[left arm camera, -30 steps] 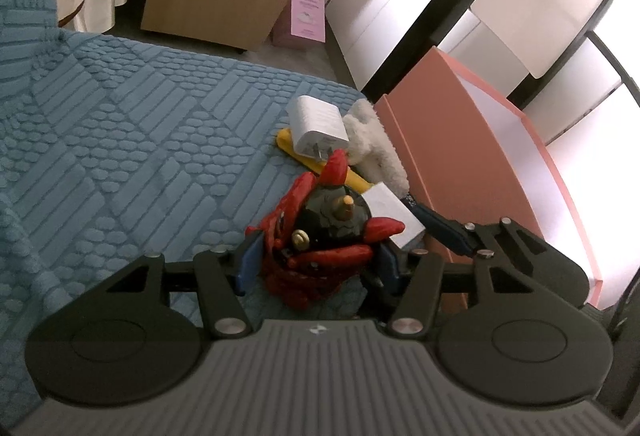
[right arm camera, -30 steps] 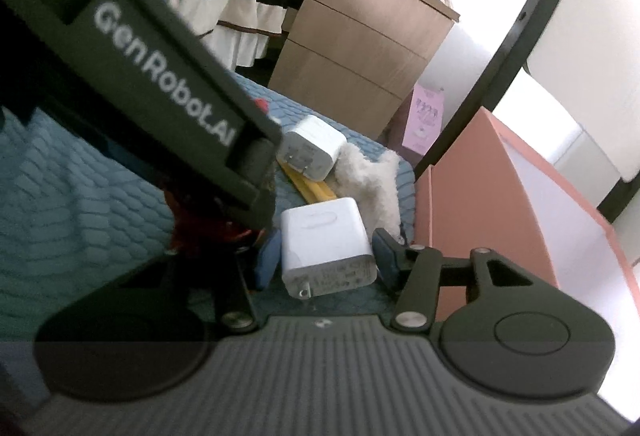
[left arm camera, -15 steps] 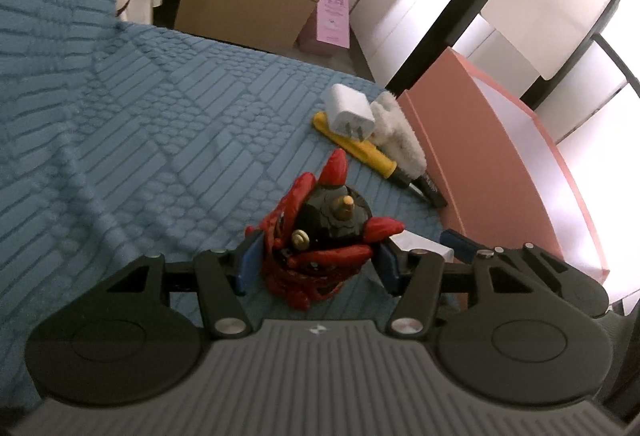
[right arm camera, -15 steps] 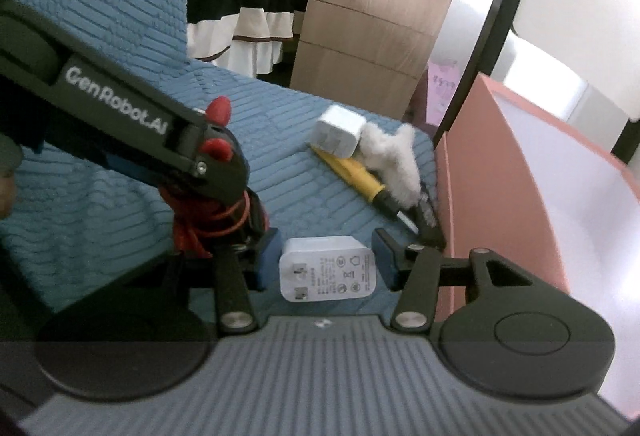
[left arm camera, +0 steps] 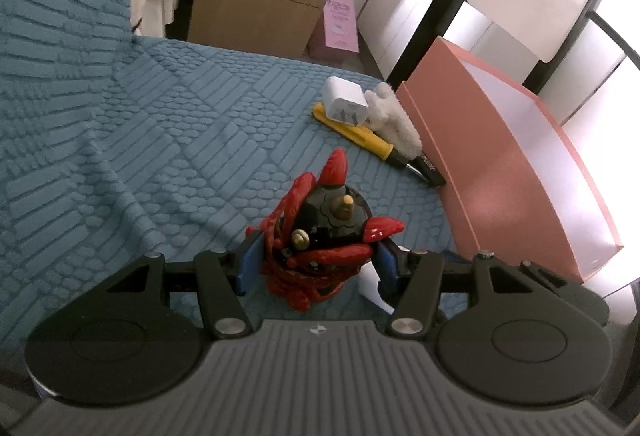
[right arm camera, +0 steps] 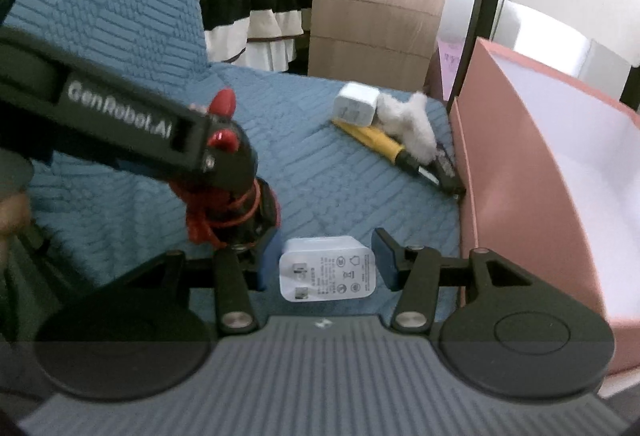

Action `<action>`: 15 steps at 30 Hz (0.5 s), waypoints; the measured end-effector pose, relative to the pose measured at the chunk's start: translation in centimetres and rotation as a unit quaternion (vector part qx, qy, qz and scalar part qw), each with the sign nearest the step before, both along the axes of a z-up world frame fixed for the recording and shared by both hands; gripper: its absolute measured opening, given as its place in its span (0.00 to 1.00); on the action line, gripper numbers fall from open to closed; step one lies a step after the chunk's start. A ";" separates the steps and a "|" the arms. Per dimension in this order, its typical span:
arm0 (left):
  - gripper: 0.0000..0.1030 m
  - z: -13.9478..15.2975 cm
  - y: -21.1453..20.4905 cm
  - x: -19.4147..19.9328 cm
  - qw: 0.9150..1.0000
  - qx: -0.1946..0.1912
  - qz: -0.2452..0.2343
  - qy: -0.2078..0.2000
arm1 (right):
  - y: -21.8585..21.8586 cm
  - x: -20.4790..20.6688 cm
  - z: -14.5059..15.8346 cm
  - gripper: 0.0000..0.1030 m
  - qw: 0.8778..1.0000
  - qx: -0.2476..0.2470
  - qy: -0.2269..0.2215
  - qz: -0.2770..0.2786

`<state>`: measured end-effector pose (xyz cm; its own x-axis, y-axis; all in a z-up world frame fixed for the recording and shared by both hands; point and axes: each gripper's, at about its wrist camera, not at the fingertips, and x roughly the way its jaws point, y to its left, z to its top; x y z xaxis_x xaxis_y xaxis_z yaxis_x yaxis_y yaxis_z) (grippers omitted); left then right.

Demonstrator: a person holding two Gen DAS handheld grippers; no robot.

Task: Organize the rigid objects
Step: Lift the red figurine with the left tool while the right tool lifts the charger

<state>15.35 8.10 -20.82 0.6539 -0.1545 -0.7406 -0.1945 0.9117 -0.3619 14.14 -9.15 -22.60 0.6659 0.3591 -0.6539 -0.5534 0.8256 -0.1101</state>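
Squarely between the left gripper's (left arm camera: pixel 314 266) fingers sits the red figurine (left arm camera: pixel 320 236).

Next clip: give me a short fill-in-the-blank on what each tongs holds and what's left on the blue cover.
1. The left tongs grip a red and black ____.
2. The right tongs hold a white ____.
3. A second charger lies on a ____ screwdriver.
4. The pink box stands ____ of the fluffy white thing.

Missing: figurine; charger; yellow; right

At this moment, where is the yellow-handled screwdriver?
The screwdriver lies on the blue cover, under the white charger, beside the fluffy white cloth and pink box.
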 end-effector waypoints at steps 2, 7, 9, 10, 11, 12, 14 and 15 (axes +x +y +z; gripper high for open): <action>0.62 0.2 -0.2 -0.5 1.000 0.006 0.005 0.001 | -0.1 -0.4 -0.2 0.52 1.000 0.003 0.003 0.000; 0.62 0.0 -1.1 -1.2 1.000 0.019 0.015 0.013 | -0.9 -0.8 -0.7 0.52 1.000 0.011 0.015 -0.006; 0.62 -0.3 -1.3 -1.2 0.999 0.023 0.013 0.018 | -1.4 -0.6 -1.1 0.51 0.999 0.016 0.030 -0.008; 0.62 -0.5 -1.4 -1.1 0.999 0.026 0.013 0.020 | -1.5 -0.6 -1.3 0.52 0.999 0.016 0.035 -0.007; 0.62 -0.6 -1.5 -1.1 0.999 0.030 0.013 0.023 | -1.6 -0.6 -1.4 0.52 0.999 0.019 0.035 -0.007; 0.62 -0.8 -1.5 -1.0 0.999 0.032 0.015 0.025 | -1.8 -0.6 -1.5 0.52 0.999 0.022 0.035 -0.007; 0.62 -0.9 -1.5 -1.0 0.999 0.037 0.022 0.031 | -1.8 -0.6 -1.5 0.52 0.999 0.022 0.032 -0.006; 0.62 -1.0 -1.5 -0.9 0.998 0.037 0.023 0.034 | -1.8 -0.6 -1.5 0.51 0.999 0.021 0.030 -0.005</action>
